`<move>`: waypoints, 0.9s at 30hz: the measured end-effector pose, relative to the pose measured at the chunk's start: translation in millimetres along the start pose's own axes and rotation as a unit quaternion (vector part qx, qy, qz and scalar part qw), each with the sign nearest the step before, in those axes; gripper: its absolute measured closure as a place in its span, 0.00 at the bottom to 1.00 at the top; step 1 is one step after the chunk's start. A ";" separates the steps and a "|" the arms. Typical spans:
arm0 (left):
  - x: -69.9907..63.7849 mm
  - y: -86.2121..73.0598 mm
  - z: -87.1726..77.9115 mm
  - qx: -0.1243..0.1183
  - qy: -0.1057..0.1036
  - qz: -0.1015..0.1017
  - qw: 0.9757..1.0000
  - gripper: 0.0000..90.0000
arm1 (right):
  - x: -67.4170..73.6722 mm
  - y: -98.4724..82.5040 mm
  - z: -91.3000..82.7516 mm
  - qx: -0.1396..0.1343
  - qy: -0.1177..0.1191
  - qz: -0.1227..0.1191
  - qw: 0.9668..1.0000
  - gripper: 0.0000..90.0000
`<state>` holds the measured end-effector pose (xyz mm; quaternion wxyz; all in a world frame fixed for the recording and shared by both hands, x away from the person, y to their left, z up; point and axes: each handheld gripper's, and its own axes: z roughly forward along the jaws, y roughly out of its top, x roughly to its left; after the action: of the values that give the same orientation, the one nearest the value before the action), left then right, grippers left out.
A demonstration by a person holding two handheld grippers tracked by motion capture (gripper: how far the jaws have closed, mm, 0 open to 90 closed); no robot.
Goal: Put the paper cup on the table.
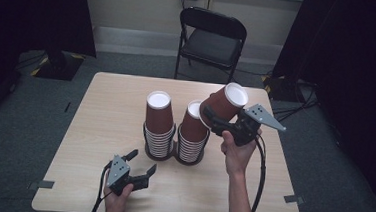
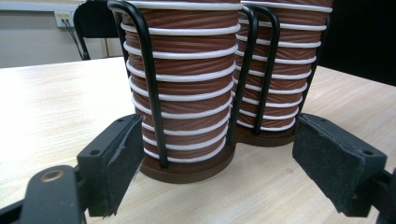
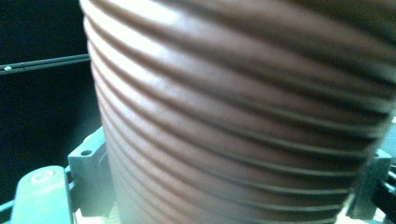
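I take the black wire rack (image 1: 174, 154) on the wooden table (image 1: 99, 130) as my landmark and work across from its left. My left gripper (image 1: 141, 164) rests low on the table on the near-left side of the rack, its jaws spread wide with nothing between them; in the left gripper view the two pads (image 2: 114, 158) stand either side of the rack's brown base (image 2: 187, 168), apart from it. The left stack of cups (image 1: 158, 129) stands upright in the rack's left well, brown ribbed cups nested with white rims showing through the wire loops (image 2: 144, 79). The right stack of cups (image 1: 193, 134) stands just beside it in the right well, the two stacks nearly touching. Above and to the right of the rack, my right gripper (image 1: 214, 119) is raised off the table and clamped around a single brown cup (image 1: 223, 104), which is tilted, its white end up and away from me, close over the top of the right stack. In the right gripper view that ribbed wall (image 3: 243, 121) sits so close and blurred that I cannot make out the pads' contact, though the jaws seem to hug both sides.
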<state>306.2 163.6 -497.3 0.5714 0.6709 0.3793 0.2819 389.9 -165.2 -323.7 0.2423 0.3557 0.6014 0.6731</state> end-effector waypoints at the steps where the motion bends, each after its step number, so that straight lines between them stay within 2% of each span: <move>1: 0.0 0.0 0.0 0.000 0.000 0.000 1.000 0.18 | -1.3 0.3 -2.5 0.001 -0.003 -0.001 1.000 0.14; 8: 0.8 1.1 2.6 0.013 -0.002 -0.007 1.000 0.19 | -7.5 1.9 -19.0 0.001 -0.010 0.018 1.000 0.15; 11: -0.9 2.1 4.5 0.024 0.005 0.006 1.000 0.20 | -7.6 -2.7 -32.0 -0.001 -0.014 0.032 0.999 0.15; 13: -1.8 2.4 5.7 0.028 0.006 0.001 1.000 0.21 | -9.1 -8.6 -38.3 0.007 -0.021 0.042 0.999 0.15; 16: -0.1 2.2 5.1 0.027 -0.002 -0.008 1.000 0.20 | -11.6 -14.2 -41.7 0.010 -0.023 0.050 0.998 0.15; 17: 0.4 2.1 4.7 0.025 -0.013 -0.012 1.000 0.20 | -12.9 -18.5 -44.3 0.013 -0.023 0.058 0.998 0.15; 19: 0.8 2.6 4.6 0.024 -0.019 -0.009 0.999 0.20 | -12.7 -20.6 -45.9 0.014 -0.023 0.062 0.998 0.15; 21: -0.7 3.9 4.0 0.020 -0.026 -0.015 0.999 0.20 | -11.0 -26.5 -50.8 0.015 -0.023 0.068 0.997 0.15; 22: -3.1 5.4 3.8 0.013 -0.034 -0.017 0.999 0.20 | -8.9 -35.9 -55.7 0.017 -0.022 0.082 0.996 0.15; 24: -7.5 8.5 3.8 0.011 -0.043 -0.010 0.999 0.20 | -6.2 -42.3 -58.8 0.021 -0.024 0.082 0.996 0.15; 25: -7.5 8.5 3.8 0.011 -0.043 -0.010 0.999 0.20 | -6.2 -42.3 -58.8 0.021 -0.024 0.082 0.996 0.15; 26: -10.6 9.9 4.5 0.005 -0.052 -0.016 0.999 0.21 | -3.9 -48.0 -61.2 0.024 -0.021 0.088 0.996 0.15; 27: -10.9 11.0 4.3 0.004 -0.056 -0.013 0.998 0.22 | -3.3 -50.5 -61.9 0.024 -0.019 0.092 0.995 0.15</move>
<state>305.7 151.5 -486.7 0.5924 0.6831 0.3567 0.2347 339.1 -199.1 -375.3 0.1817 0.4279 0.5771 0.6714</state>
